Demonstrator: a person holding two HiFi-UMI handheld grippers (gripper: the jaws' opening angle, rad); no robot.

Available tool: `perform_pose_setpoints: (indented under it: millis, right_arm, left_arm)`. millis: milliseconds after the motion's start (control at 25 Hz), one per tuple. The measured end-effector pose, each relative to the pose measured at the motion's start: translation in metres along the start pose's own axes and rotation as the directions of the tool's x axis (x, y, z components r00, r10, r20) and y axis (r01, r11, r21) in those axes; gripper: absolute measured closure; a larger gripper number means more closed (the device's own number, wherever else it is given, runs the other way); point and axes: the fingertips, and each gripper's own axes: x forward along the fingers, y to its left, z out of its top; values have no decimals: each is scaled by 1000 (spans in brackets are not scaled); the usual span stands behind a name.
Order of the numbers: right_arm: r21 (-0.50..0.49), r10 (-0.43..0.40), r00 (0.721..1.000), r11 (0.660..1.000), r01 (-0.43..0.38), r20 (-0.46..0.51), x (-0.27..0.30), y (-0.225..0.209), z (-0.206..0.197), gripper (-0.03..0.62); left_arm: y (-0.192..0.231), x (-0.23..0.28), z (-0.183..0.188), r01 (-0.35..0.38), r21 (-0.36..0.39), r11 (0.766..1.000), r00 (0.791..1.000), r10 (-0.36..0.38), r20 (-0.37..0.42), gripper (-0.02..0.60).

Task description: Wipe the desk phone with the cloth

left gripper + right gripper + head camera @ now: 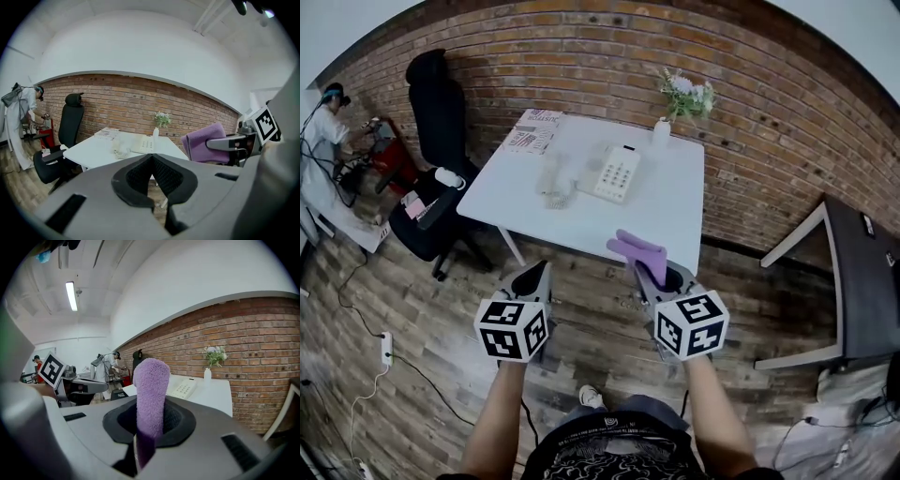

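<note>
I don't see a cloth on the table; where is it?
Head view, right side: the purple cloth is clamped in the right gripper, near the front edge of the white table bearing the desk phone.

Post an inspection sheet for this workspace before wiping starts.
Surface: white table, mostly bare.
Job's things: desk phone near the table's middle, handset lying to its left; purple cloth off the table, in a gripper.
Clutter: printed papers at the back-left corner; vase of flowers behind the phone.
Grippers: left hand-held gripper shut, empty; right hand-held gripper shut on the cloth; both short of the table.
Cables: coiled cord by the handset; power strip and leads on the floor, left.
Surroundings: brick wall, black office chair, person far left, dark table right.
</note>
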Motion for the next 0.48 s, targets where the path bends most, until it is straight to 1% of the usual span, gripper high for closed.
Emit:
perform_pose_setpoints:
  millis: [200, 480]
  right_arm:
    - [17, -30, 999, 999, 30, 24, 19, -8, 12, 551]
    - [52, -59, 997, 997, 57, 41, 48, -31, 16, 551]
  left_arm:
    - [11, 21, 11, 38, 28, 999, 999, -38, -6, 580]
    - [28, 52, 16, 56, 43, 997, 998, -55, -28, 580]
